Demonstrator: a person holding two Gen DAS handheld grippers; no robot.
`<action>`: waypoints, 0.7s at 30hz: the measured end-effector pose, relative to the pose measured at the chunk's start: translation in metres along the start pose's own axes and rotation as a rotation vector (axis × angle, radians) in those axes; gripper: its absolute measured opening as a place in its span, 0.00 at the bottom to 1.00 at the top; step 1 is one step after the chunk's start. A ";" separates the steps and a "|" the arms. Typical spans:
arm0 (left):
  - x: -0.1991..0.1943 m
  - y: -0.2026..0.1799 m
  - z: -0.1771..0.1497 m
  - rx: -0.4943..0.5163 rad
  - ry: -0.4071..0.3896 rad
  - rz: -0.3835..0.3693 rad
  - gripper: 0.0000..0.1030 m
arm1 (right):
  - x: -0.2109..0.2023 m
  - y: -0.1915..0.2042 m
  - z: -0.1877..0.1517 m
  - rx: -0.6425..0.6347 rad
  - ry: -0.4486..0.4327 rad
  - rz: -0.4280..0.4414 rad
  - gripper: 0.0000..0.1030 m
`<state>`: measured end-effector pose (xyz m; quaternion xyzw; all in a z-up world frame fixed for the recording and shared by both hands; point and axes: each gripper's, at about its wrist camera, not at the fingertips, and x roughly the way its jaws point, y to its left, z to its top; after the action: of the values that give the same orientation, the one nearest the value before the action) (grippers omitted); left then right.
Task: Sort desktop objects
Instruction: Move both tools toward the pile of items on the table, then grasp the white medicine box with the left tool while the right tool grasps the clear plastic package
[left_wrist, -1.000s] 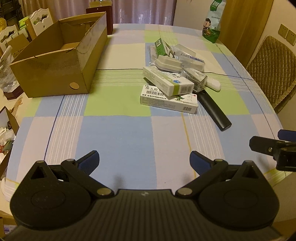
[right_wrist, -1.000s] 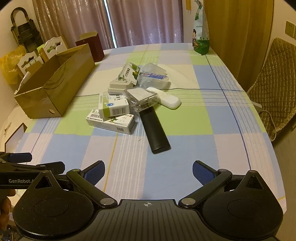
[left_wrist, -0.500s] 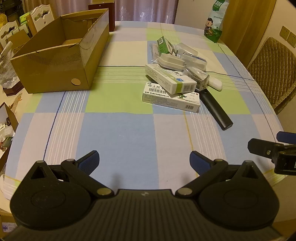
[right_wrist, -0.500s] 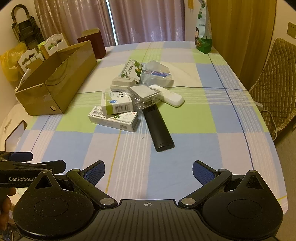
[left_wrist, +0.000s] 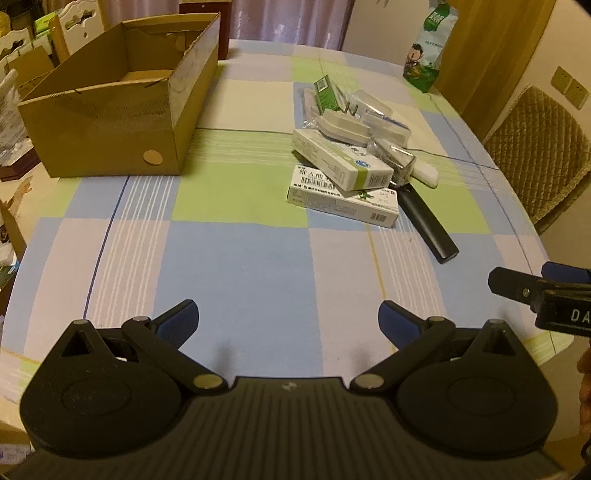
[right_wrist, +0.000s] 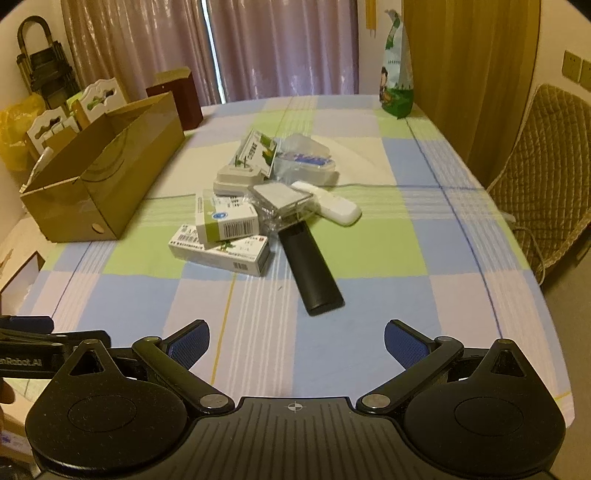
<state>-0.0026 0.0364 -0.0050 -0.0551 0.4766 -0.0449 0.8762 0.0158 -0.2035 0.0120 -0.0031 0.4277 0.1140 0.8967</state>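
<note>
Right wrist view: a heap of small objects lies mid-table, the open cardboard box well apart at its left.
Right gripper and left gripper hover near the table's near edge, jaws spread wide, holding nothing. Only the left wrist view shows the box's interior, seemingly bare; the heap looks unsorted.

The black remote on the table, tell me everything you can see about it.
The black remote is a long, slim, matte dark bar with rounded edges; no buttons are discernible. It lies flat on the checked tablecloth, its near end pointing toward the right gripper. Its far end is tucked under the clear plastic case, and the lower medicine box sits right beside it. Neither gripper touches it.
</note>
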 end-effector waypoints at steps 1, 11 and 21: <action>0.000 0.002 0.000 0.010 -0.005 -0.007 0.99 | 0.000 0.002 0.000 -0.006 -0.007 -0.008 1.00; 0.003 0.013 0.002 0.069 -0.043 -0.062 0.99 | -0.004 0.009 0.005 -0.068 -0.045 -0.061 1.00; 0.036 -0.017 0.022 0.140 -0.077 -0.073 0.99 | 0.030 -0.019 0.037 -0.162 -0.010 -0.009 1.00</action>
<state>0.0349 0.0164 -0.0201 -0.0129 0.4359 -0.1079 0.8934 0.0661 -0.2119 0.0105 -0.0770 0.4125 0.1444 0.8961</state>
